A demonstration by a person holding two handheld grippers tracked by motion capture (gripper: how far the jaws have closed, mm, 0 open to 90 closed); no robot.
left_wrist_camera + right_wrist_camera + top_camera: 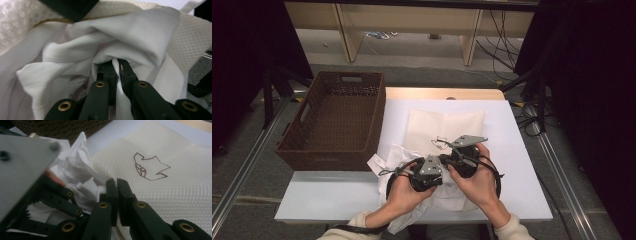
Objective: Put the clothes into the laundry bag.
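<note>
On the white bench (pixel 522 150), at six o'clock of the cream mesh bag (pixel 447 125): crumpled white cloth (pixel 75 55). Left tongs (pixel 119 71) clamped on its fold; right tongs (pixel 116 187) closed, hold unclear.

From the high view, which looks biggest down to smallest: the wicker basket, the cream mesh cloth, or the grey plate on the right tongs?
1. Wicker basket, clearly largest.
2. Cream mesh cloth, partly covered, so more may be hidden.
3. Grey plate, smallest by far.
</note>
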